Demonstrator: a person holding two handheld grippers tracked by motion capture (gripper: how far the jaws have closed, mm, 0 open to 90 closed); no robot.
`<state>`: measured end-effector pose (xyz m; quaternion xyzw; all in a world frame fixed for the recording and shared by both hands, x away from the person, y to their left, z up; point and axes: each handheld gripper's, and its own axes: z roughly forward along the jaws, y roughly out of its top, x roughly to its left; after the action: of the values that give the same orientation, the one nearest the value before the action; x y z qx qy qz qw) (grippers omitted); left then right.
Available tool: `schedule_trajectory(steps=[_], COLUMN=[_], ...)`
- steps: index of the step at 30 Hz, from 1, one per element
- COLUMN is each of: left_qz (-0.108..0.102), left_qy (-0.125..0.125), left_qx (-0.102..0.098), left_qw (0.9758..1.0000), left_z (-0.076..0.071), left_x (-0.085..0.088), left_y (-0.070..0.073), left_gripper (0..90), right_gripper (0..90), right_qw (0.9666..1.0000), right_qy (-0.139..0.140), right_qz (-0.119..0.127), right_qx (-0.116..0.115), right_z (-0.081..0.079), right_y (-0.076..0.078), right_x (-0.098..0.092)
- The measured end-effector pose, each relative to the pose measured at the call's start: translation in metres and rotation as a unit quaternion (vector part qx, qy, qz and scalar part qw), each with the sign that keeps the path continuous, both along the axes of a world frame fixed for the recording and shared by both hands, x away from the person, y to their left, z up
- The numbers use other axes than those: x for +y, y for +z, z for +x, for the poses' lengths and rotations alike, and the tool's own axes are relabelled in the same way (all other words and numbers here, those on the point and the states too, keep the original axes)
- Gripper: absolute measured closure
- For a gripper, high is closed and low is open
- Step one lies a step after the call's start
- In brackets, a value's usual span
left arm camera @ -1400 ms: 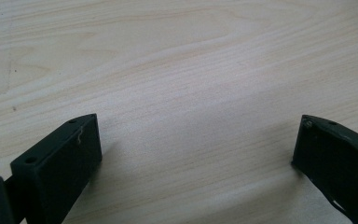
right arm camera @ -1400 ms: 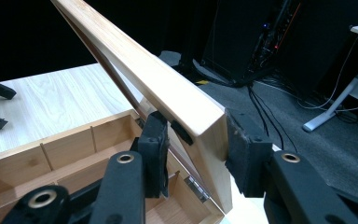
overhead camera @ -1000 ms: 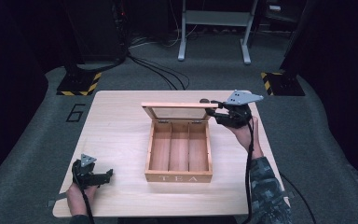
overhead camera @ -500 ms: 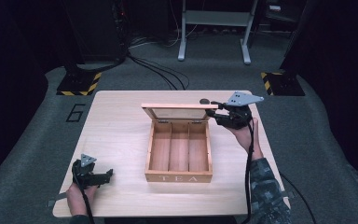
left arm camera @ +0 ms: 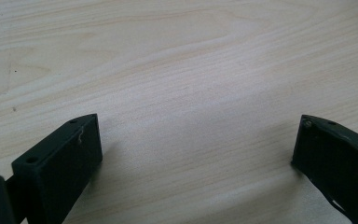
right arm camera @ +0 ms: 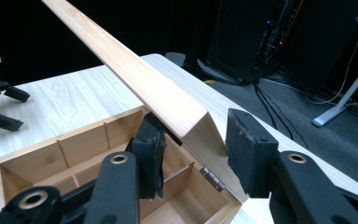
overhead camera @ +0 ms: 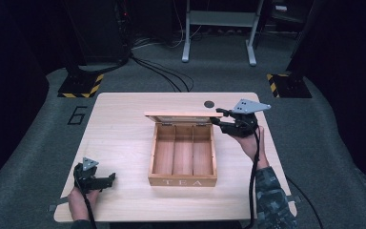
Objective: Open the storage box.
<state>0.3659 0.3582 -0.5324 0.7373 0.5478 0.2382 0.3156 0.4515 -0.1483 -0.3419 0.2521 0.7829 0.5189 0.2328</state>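
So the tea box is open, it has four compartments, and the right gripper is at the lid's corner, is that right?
Not quite: the tea box has three compartments, not four, as the high view shows. The rest holds: its lid stands open and the right gripper is at the lid's corner, jaws just opening with the corner between them.

A warm honey-brown wooden tea box (overhead camera: 183,155) carries pale "TEA" lettering, its lid (right arm camera: 135,77) lighter beside the black jaws. The pale, fine-grained wooden surface (overhead camera: 124,129) shows brown streaks. Yellow-black hazard stripes (overhead camera: 81,86) mark the grey floor (overhead camera: 329,143).
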Motion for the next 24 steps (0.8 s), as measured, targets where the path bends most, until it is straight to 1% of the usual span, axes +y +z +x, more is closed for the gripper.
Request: schedule_trajectory(steps=[2,5,8,10,12,16,18,20,24], left_qz=[0.0,-0.001,-0.002,0.0,-0.001,-0.001,-0.002,-0.001,-0.001], left_qy=[0.0,0.0,0.002,0.0,0.001,0.001,0.001,0.001,0.001], left_qx=[0.0,0.0,-0.001,0.001,-0.001,-0.001,0.0,0.0,-0.001], left_qw=[1.0,1.0,1.0,1.0,1.0,1.0,1.0,1.0,1.0], left_z=[0.0,0.0,0.0,0.0,0.0,0.0,0.0,0.0,0.0], left_x=[0.0,0.0,0.0,0.0,0.0,0.0,0.0,0.0,0.0], left_y=[0.0,0.0,0.0,0.0,0.0,0.0,0.0,0.0,0.0], left_gripper=[1.1,1.2,1.3,1.3,1.3,1.3,1.3,1.3,1.3], right_gripper=[55.5,53.7,51.8,50.8,49.5,47.3,45.8,44.8,45.0], right_qw=[1.0,0.9999,0.9998,0.9998,0.9997,0.9997,0.9994,0.9993,0.9988], right_qy=[-0.002,-0.001,-0.007,-0.009,-0.013,-0.018,-0.021,-0.022,-0.022], right_qz=[0.005,0.008,0.012,0.012,0.012,0.006,0.009,0.011,0.021], right_qx=[0.006,0.007,0.014,0.014,0.014,0.016,0.025,0.028,0.037], right_z=[-0.003,-0.007,-0.012,-0.015,-0.019,-0.026,-0.028,-0.031,-0.036], right_y=[-0.002,-0.007,-0.011,-0.014,-0.017,-0.022,-0.024,-0.026,-0.031], right_x=[0.0,-0.001,-0.001,-0.001,-0.001,-0.001,-0.001,-0.001,-0.004])
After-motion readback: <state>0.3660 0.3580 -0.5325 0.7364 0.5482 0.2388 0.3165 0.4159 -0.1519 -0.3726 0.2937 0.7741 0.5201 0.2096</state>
